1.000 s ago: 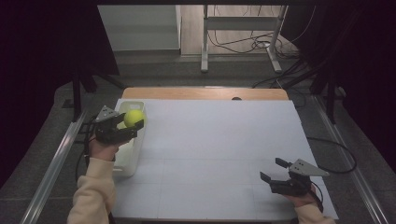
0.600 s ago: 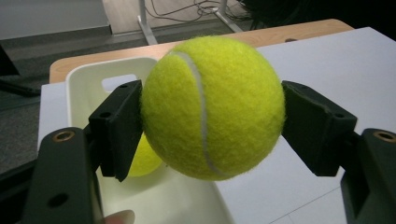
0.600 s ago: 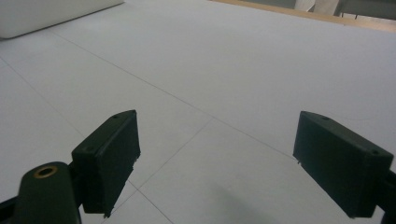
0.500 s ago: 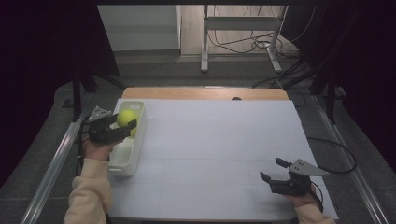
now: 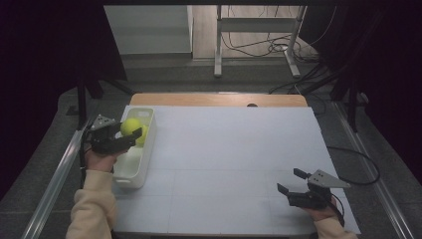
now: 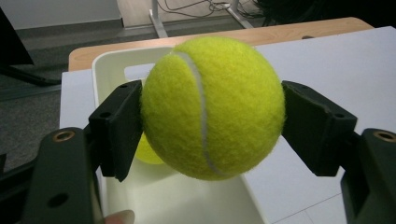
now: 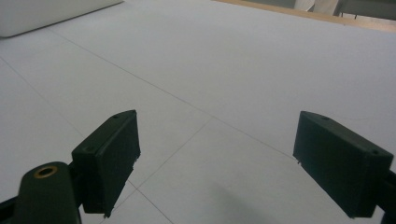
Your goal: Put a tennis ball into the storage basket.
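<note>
Okay, desk (image 5: 224, 164) first: white sheet over it, mostly bare, wood edge showing at 12 o'clock. White bin (image 5: 142, 159) sits at the 9 o'clock edge, long side running toward 12. My left gripper (image 5: 130, 140) hangs over the bin's far half, fingers (image 6: 119, 128) clamped on a tennis ball (image 6: 212, 107), one pad on each side, about mid-height, seam facing the camera. The ball is off the floor of the bin, held in the air above it. A second yellow ball (image 6: 147, 151) lies inside the bin, just under and behind the held one, partly hidden. My right gripper (image 5: 293, 181) rests at 5 o'clock on the desk, fingers (image 7: 109, 158) spread wide with nothing between them, well apart from the bin.

Step in hand, as I judge it: drop this ball into the bin. To do it well, I'd lower the left hand until the ball is below the rim, over the free floor toward 6 o'clock and not on top of the other ball, or it may bounce or roll out. Then let go slowly, both pads off at once, and lift straight up so a finger doesn't clip the wall. Right hand stays parked.
</note>
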`<state>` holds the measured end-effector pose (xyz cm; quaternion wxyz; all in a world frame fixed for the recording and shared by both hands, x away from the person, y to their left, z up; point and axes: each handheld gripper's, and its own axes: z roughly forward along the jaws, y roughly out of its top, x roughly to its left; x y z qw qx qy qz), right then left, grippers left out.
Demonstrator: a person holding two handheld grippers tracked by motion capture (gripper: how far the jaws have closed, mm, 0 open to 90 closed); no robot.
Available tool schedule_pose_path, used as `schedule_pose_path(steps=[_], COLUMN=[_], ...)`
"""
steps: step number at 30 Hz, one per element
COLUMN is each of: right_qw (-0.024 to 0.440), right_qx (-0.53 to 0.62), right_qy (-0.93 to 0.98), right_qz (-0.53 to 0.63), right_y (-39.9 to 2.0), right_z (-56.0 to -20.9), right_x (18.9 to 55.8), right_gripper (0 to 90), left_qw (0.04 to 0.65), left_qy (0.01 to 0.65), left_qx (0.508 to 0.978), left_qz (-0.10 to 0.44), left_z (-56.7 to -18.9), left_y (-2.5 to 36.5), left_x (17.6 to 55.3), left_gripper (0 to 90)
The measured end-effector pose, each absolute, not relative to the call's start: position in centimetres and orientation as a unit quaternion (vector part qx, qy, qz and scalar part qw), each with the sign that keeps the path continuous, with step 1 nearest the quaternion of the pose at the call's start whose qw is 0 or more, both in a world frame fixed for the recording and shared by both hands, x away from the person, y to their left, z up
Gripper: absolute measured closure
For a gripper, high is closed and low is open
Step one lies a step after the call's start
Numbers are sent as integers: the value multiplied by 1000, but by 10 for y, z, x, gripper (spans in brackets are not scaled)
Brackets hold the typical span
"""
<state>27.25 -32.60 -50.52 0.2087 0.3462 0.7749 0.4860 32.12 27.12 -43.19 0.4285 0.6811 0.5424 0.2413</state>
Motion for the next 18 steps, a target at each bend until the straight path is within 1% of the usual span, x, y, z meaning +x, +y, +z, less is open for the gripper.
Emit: schedule_pose_path(steps=[10, 18], right_qw=[209, 210], right_qx=[346, 345], right_qy=[776, 777], right_qz=[484, 483], right_y=[-326, -326], right_z=[-505, -505], right_x=[272, 272], right_gripper=[150, 151], left_qw=[418, 392], left_qy=[552, 564], left_qx=[684, 692], left_qz=[228, 222], left_z=[-437, -440], left_y=[275, 277], left_x=[324, 327], left_gripper=[259, 259])
